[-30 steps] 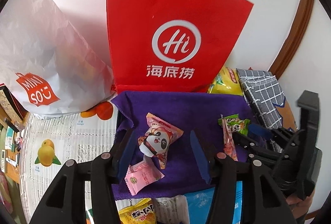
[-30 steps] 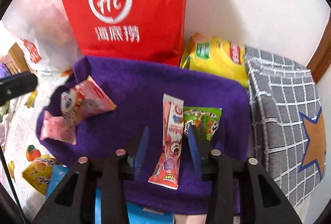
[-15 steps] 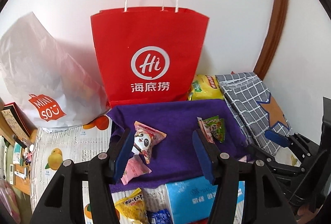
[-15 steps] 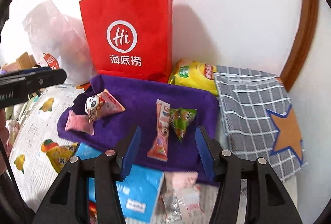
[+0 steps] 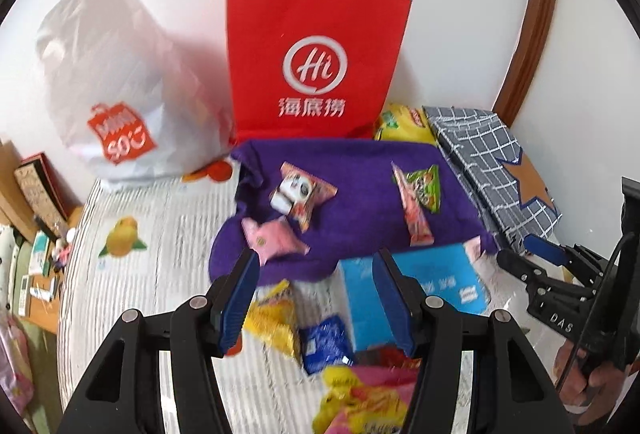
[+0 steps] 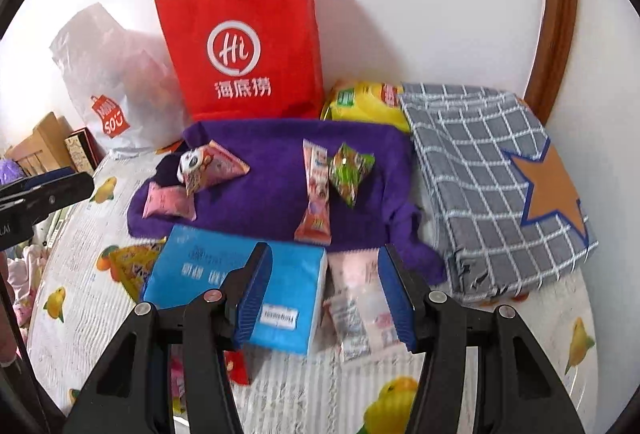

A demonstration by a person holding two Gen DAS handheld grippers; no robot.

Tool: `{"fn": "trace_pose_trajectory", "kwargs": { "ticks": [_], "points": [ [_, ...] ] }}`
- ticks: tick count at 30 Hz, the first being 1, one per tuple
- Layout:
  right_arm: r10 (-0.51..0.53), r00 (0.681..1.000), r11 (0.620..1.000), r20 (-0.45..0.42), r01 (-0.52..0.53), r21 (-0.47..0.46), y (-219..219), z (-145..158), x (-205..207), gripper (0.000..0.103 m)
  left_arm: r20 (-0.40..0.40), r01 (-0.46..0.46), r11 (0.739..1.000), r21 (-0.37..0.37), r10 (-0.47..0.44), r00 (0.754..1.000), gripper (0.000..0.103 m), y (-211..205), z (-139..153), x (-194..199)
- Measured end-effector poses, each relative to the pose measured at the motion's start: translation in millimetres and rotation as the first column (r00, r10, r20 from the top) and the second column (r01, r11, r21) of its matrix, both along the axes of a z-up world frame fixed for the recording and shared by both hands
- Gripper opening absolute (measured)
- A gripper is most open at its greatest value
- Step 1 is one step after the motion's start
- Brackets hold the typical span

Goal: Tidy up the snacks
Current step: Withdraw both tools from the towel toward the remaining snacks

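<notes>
White wall behind; fruit-print table cover (image 6: pixel 520 386) below. Landmark: purple cloth (image 6: pixel 272 173) spread flat.

On the cloth: panda snack packet (image 6: pixel 210 165) and pink packet (image 6: pixel 168 201) at its left end, touching; long pink stick snack (image 6: pixel 316 193) with green triangular packet (image 6: pixel 350 169) just beside it, right of centre.

Behind the cloth: red paper bag (image 6: pixel 244 53), upright; yellow chip bag (image 6: pixel 364 99) at its back right corner. Grey checked fabric (image 6: pixel 488 173) right of the cloth. Blue tissue pack (image 6: pixel 192 270) at its near edge.

Left gripper (image 5: pixel 316 298): jaws apart, nothing between. Right gripper (image 6: pixel 326 290): same, empty.
</notes>
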State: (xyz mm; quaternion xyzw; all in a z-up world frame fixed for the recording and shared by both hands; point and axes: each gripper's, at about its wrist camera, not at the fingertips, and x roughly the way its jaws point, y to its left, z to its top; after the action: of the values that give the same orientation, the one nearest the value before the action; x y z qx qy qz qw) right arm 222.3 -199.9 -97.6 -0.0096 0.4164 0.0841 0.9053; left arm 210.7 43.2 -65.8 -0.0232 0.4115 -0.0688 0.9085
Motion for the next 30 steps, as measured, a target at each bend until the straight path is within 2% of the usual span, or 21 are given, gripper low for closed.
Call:
{"fn": "trace_pose_trajectory", "kwargs": {
  "ticks": [4, 10, 13, 19, 23, 30],
  "points": [
    [-0.013, 1.000, 1.000, -0.002, 0.012, -0.016, -7, -7, -11, 0.055, -0.027, -0.029, 1.000, -0.006, 0.029, 0.999, 0.057, 13, -12, -13],
    [-0.076, 0.997, 0.997, -0.012, 0.076, -0.032, -30, -20, -21, 0.055, -0.070, -0.113, 0.994, -0.015, 0.111, 0.991, 0.064, 33, -30, -23],
    [-0.109, 0.994, 0.993, -0.019, 0.107, -0.051, -42, -26, -25, 0.055, -0.070, -0.108, 0.993, -0.035, 0.106, 0.992, 0.064, 33, -35, -25],
    [-0.134, 0.990, 0.991, -0.033, 0.133, -0.021, -59, -37, -26, 0.055, -0.053, -0.099, 0.995, -0.033, 0.097, 0.994, 0.064, 27, -41, -26],
    [-0.087, 0.996, 0.996, -0.036, 0.087, -0.010, -53, -47, -18, 0.055, -0.063, -0.095, 0.995, -0.029, 0.093, 0.994, 0.064, 24, -45, -26],
    [0.010, 0.995, 1.000, -0.098, -0.008, 0.018, -46, -73, 4, 0.055, -0.064, -0.091, 0.996, -0.026, 0.089, 0.994, 0.064, 27, -50, -23]
  ]
}}
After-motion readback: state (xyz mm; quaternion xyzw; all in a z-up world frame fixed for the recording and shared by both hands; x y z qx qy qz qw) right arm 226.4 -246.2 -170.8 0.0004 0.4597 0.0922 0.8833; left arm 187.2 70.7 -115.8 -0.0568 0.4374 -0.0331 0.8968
